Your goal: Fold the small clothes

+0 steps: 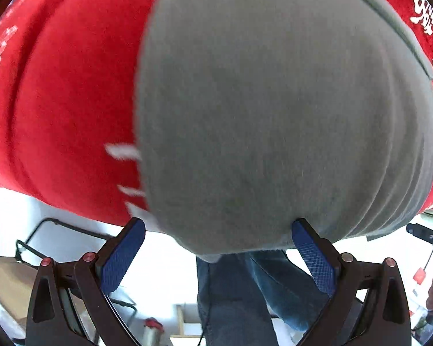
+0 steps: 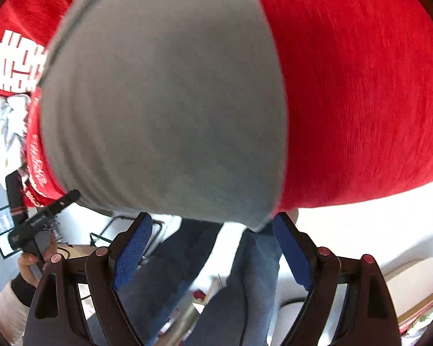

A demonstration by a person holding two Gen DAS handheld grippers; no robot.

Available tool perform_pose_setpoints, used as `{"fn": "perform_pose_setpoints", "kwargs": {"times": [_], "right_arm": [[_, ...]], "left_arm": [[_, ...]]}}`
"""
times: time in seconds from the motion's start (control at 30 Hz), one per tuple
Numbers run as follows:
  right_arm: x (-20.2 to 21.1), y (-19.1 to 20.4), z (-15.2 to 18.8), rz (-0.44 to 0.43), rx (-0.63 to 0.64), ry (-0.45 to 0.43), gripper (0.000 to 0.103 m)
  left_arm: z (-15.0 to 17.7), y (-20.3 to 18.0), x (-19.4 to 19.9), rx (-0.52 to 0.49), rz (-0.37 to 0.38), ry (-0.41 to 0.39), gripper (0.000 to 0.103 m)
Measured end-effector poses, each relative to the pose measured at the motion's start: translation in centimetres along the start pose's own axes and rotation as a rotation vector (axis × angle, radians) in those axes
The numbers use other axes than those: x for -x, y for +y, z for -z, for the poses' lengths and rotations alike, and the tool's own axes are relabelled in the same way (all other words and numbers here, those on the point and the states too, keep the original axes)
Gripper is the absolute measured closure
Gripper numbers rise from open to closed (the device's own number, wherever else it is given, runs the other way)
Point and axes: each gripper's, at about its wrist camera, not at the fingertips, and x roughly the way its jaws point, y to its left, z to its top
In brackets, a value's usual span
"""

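A small grey garment (image 1: 259,115) lies flat on a red cloth (image 1: 72,101) and fills most of the left wrist view. My left gripper (image 1: 218,226) is open at the garment's near edge, its blue pads (image 1: 121,259) apart and holding nothing. The same grey garment (image 2: 164,101) fills the right wrist view on the red cloth (image 2: 360,86). My right gripper (image 2: 212,219) is open at its near edge, blue pads (image 2: 132,256) wide apart, empty.
The red cloth bears white printed characters (image 2: 17,63). A person in blue jeans (image 1: 231,302) stands below the table edge. The left hand-held gripper's handle (image 2: 40,225) shows at the left of the right wrist view. A cardboard box (image 1: 5,285) sits low left.
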Motion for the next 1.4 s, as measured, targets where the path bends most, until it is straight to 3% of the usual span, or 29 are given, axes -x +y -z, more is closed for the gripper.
{"fn": "perform_pose_setpoints", "kwargs": {"times": [0.27, 0.3, 0.33, 0.37, 0.4, 0.47, 0.7, 0.8, 0.9, 1.03, 1.13, 1.23, 1.3, 1.4], "right_arm": [[-5.9, -0.8, -0.1, -0.007, 0.086, 0.071, 0.015], [-6.3, -0.6, -0.2, -0.009, 0.087, 0.075, 0.017], [-6.3, -0.6, -0.1, -0.014, 0.085, 0.074, 0.032], [-6.1, -0.6, 0.0, -0.005, 0.079, 0.072, 0.045], [-5.9, -0.6, 0.1, 0.000, 0.072, 0.075, 0.095], [-4.9, -1.0, 0.5, -0.039, 0.041, 0.070, 0.096], [2.3, 2.5, 1.2, -0.261, 0.095, -0.025, 0.096], [6.2, 3.8, 0.0, -0.344, 0.086, -0.116, 0.096], [9.1, 4.7, -2.9, -0.397, 0.049, -0.211, 0.096], [11.3, 4.5, -8.9, -0.406, -0.014, -0.293, 0.096], [11.1, 4.7, -12.5, -0.351, -0.084, -0.323, 0.096], [10.5, 5.2, -14.9, -0.320, -0.154, -0.333, 0.096], [10.1, 5.3, -16.0, -0.284, -0.185, -0.336, 0.096], [9.7, 5.1, -16.5, -0.256, -0.213, -0.335, 0.093]], "left_arm": [[1.4, 1.1, -1.0, 0.061, 0.086, -0.049, 0.001], [1.5, 1.2, -1.0, 0.060, 0.094, -0.055, 0.011], [1.7, 1.1, -0.8, 0.052, 0.117, -0.061, 0.016], [1.8, 0.9, -0.4, 0.044, 0.121, -0.065, 0.029], [1.8, 0.7, 0.0, 0.028, 0.128, -0.066, 0.055], [2.2, 0.5, 0.8, -0.006, 0.172, -0.051, 0.091], [1.5, 1.8, 7.3, -0.033, 0.282, -0.091, 0.091], [-1.0, 2.5, 10.4, -0.033, 0.332, -0.145, 0.091], [-5.8, 2.4, 12.7, -0.044, 0.350, -0.206, 0.091], [-12.3, 1.6, 13.9, -0.096, 0.298, -0.281, 0.091], [-15.7, 0.6, 13.3, -0.145, 0.246, -0.292, 0.090], [-17.5, -0.3, 13.3, -0.189, 0.161, -0.280, 0.076], [-17.5, -1.7, 13.8, -0.231, 0.080, -0.326, 0.034], [-17.5, -1.0, 15.2, -0.272, 0.049, -0.385, 0.030]]}}
